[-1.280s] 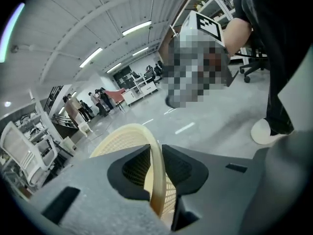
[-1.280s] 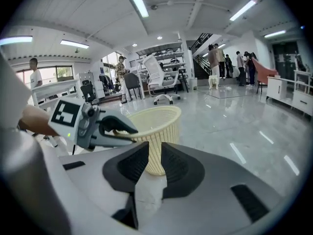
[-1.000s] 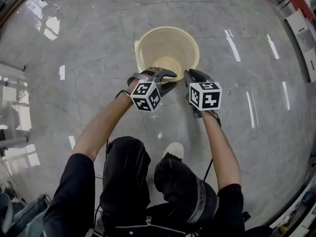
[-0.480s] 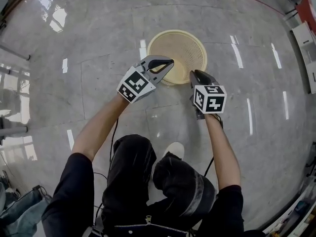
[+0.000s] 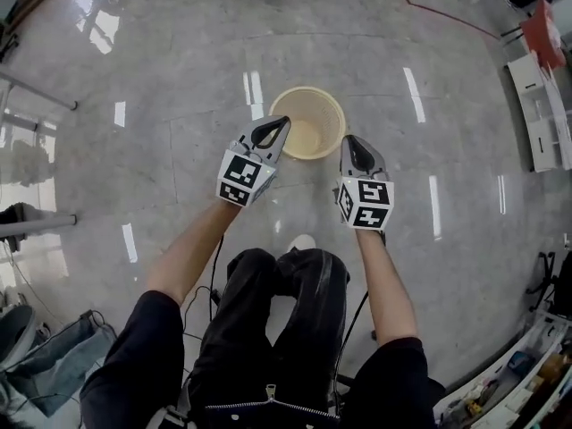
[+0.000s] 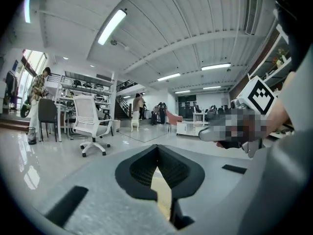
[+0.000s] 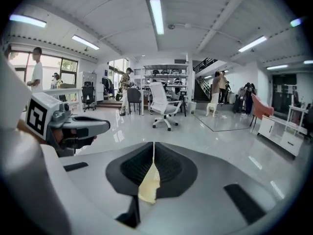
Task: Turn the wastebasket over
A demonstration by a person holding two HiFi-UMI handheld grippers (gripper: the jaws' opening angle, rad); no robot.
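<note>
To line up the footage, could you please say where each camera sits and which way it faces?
Head view: on the person's head, looking steeply down at the wastebasket; arms, legs, left gripper, right gripper show.
Left gripper view: rides the left gripper, facing across the office; its jaws, just closed, hold nothing; right gripper alongside.
Right gripper view: likewise on the right gripper; jaws just closed, empty; left gripper alongside.
Both gripper views share the white chair.

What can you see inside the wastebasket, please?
The wastebasket shows only its own mesh wall and pale bottom; no contents are visible. Its near inner wall is covered by the left gripper and right gripper, shut on its rim; the right one's jaws have just been closing.
</note>
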